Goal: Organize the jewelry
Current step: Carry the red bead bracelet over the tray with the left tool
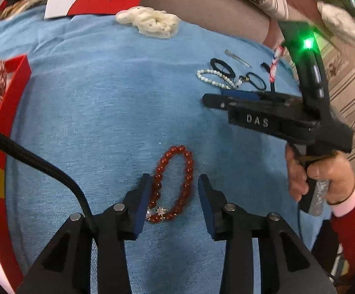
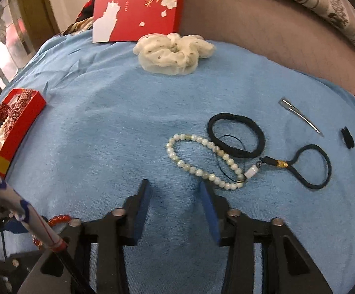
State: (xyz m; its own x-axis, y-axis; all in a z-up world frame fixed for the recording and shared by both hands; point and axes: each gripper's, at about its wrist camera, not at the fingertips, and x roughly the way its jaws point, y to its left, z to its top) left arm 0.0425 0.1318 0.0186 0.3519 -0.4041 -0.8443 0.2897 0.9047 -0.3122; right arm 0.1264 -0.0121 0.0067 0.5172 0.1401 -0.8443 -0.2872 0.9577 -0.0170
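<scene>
Left wrist footage showed the left gripper point(image 1: 175, 183) spread wide over the blue cloth point(image 1: 104, 98), its 2 blue-padded fingers straddling the red bead bracelet point(image 1: 175, 183) without clamping it; the left pad sat against the beads on that side, while the right pad stood apart from them. That bracelet lay flat on the cloth, its small silver charm nearest the camera. Farther right, the right gripper point(image 1: 208, 99) was seen side-on, held by a hand point(image 1: 324, 183) in a red sleeve. Right wrist footage showed the right gripper point(image 2: 175, 188) also wide open and holding nothing, its right fingertip just beside the pale bead bracelet point(image 2: 201, 161). Beyond it lay a black hair tie point(image 2: 236, 134), a black corded loop with a gold clasp point(image 2: 312, 166) and a metal hair clip point(image 2: 299, 116). A cream scrunchie point(image 2: 175, 54) rested at the far edge, and a red box point(image 2: 13, 127) holding patterned fabric pieces sat at the left.
</scene>
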